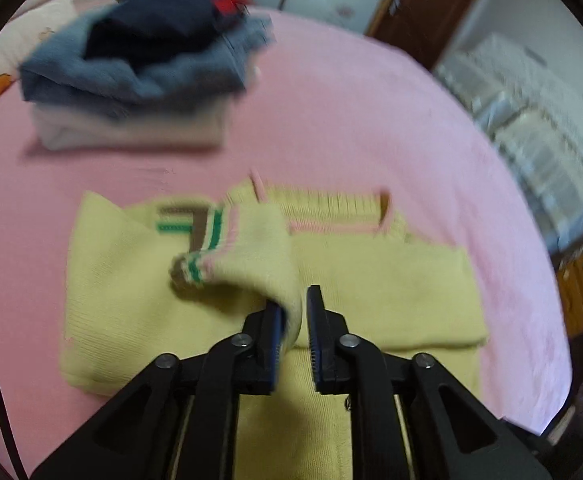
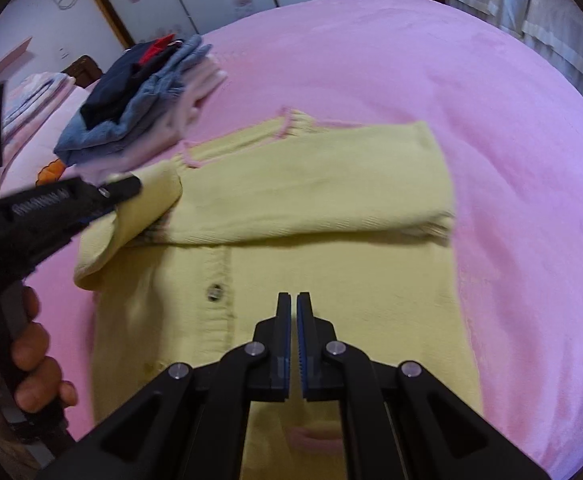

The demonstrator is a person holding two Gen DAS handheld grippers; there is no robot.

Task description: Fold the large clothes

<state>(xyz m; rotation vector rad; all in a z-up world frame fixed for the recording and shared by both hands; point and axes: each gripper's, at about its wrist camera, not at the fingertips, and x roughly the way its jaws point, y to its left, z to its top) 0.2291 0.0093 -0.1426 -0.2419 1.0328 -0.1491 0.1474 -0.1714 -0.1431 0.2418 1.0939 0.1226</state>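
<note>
On the pink bed (image 2: 431,60) lies a pale yellow knit cardigan (image 2: 331,184), spread flat with its pink-edged neckline toward the far side and a dark button (image 2: 214,292) showing on its front band. The left tongs (image 1: 294,312) stand only a little apart, with a fold of the cardigan's sleeve (image 1: 251,256) between the pads; the sleeve lifts off the body and shows its cuff striped in green, brown and pink. In the right wrist view a hand (image 2: 31,360) grips the handle of those tongs at the left edge. The right tongs (image 2: 293,300) are pressed together with nothing between them, hovering over the cardigan's lower front. Beyond the cardigan, a stack of folded clothes (image 1: 139,64) sits on the bed, denim and navy pieces on top.
</note>
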